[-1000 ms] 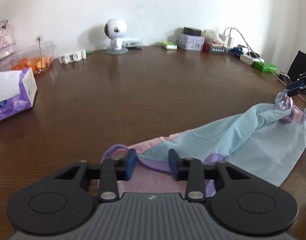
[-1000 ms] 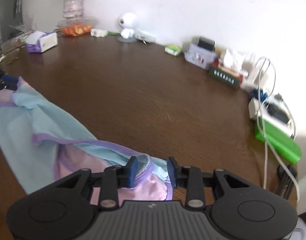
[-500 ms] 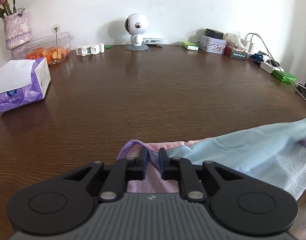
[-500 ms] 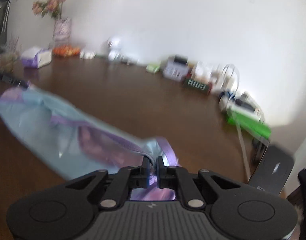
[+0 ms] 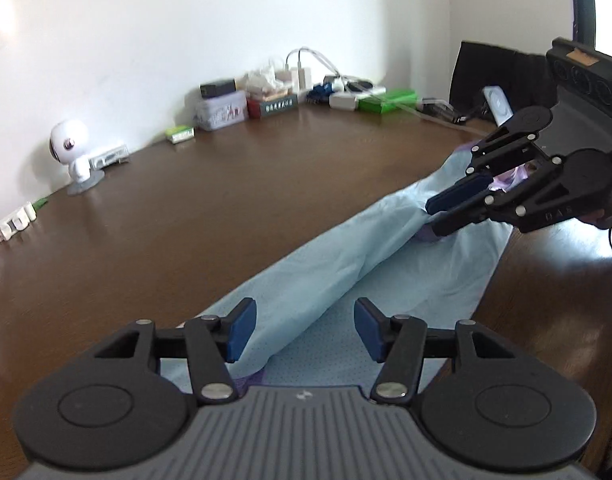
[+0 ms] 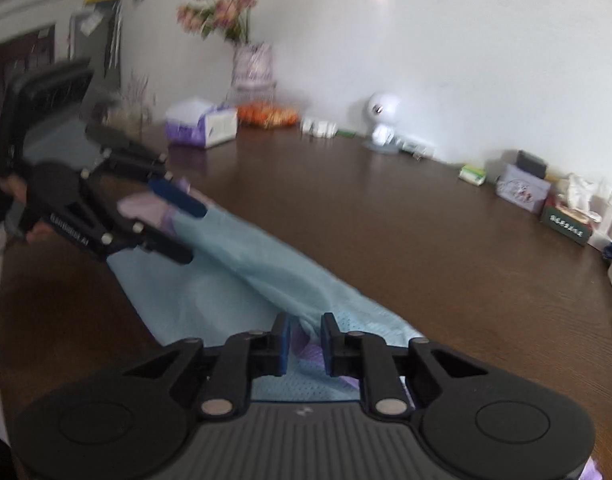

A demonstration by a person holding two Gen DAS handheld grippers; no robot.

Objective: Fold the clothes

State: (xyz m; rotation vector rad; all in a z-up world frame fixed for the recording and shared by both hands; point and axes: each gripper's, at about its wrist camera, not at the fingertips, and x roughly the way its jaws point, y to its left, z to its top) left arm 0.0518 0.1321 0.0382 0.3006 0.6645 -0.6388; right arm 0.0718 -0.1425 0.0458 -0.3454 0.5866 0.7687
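Your left claw (image 5: 304, 330) is standing wide apart over the near end of the light blue garment (image 5: 370, 256), gripping nothing. Your right claw (image 6: 304, 342) is narrowed around a ridge of cloth with purple trim, but the blur is hiding whether the pads are actually pinching it, so I cannot tell.

The garment is lying as a long folded band across the brown worktop (image 5: 210, 208).

If you are lifting with only the right end held, the free end is likely to drag and the fold to slide open.

By the wall, a clear tub (image 6: 268, 114) is holding something orange, probably fruit, and the purple tissue box (image 6: 202, 124) is showing white tissue.
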